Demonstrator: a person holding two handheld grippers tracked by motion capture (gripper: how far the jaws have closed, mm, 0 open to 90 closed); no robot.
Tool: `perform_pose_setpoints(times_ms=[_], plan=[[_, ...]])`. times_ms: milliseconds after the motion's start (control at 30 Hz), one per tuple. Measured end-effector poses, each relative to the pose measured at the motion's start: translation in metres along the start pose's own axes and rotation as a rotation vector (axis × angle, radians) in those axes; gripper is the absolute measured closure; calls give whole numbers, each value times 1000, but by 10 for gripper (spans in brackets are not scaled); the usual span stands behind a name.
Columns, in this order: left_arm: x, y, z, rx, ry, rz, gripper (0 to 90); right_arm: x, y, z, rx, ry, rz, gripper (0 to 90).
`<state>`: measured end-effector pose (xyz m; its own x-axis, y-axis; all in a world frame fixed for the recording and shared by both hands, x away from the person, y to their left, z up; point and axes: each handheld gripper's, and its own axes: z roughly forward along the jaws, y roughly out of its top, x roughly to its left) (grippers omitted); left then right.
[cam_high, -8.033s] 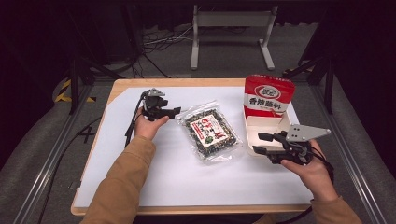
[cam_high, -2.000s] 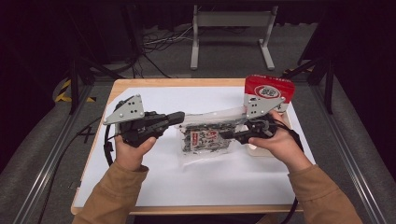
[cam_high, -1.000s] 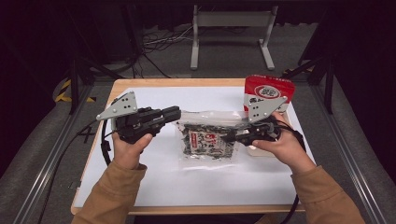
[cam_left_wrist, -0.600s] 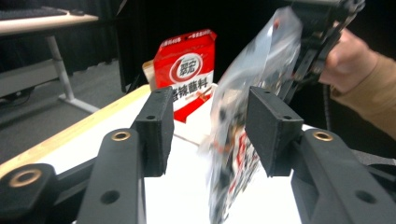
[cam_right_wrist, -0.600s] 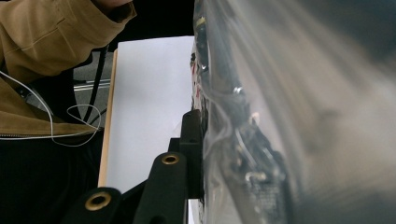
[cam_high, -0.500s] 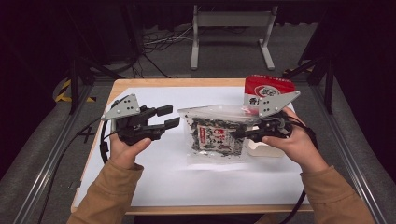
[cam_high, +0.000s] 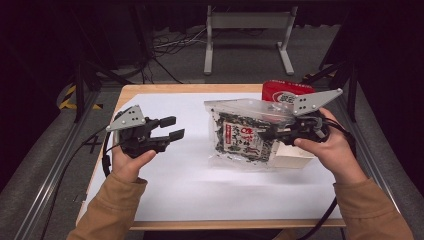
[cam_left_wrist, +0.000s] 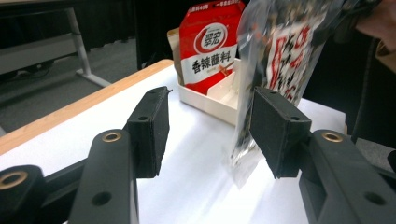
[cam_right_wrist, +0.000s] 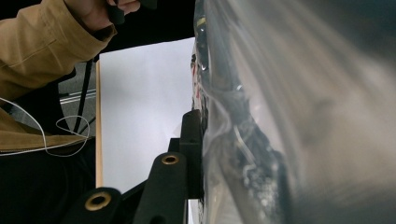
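One clear bag (cam_high: 243, 135) of dark dried stuff with a red-and-white label, lifted off the desk (cam_high: 200, 180) at its right half, hanging tilted, lower edge near or just over the white sheet (cam_high: 190, 170). The right tongs (cam_high: 267, 134) clamp the bag at its right side. In the right gripper view one black jaw presses flat against the plastic (cam_right_wrist: 261, 140); the other jaw is hidden behind the bag. The bag is also in the left gripper view (cam_left_wrist: 280, 60), hanging ahead of the jaws, its lower corner just beside the right-hand jaw but not between the pads.

The left tongs (cam_high: 170, 128) are at the left of the desk, well apart from the bag, jaws parted with nothing between them. They have just been opening. In the left gripper view (cam_left_wrist: 208, 130) there is a bare gap between the two pads.

Count: two tongs, one in each hand, two tan sleeves. One grey three-cornered plate on each, two total.

Behind the bag: one white box (cam_high: 292, 155), open, divided by a partition in the left gripper view (cam_left_wrist: 219, 95). One red packet (cam_high: 285, 91) stands upright in the box's far compartment (cam_left_wrist: 208, 44), white print on the front.

One desk, wooden edge, one white sheet covering most of its top. One metal stand (cam_high: 247, 35) on the floor beyond.
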<state>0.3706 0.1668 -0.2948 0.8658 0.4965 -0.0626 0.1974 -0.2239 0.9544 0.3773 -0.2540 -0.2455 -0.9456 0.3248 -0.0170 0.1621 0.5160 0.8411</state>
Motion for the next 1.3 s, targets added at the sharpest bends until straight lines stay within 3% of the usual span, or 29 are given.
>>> perform_pose_setpoints(times_ms=[700, 1167, 1300], plan=[[12, -15, -4, 38, 16, -42, 433, -6, 12, -33, -42, -97, 18, 753], [18, -26, -9, 57, 31, -39, 414, -17, 12, -51, -71, -165, 38, 753], [19, -31, -11, 59, 37, -51, 404, -21, 12, -57, -65, -207, 38, 753]])
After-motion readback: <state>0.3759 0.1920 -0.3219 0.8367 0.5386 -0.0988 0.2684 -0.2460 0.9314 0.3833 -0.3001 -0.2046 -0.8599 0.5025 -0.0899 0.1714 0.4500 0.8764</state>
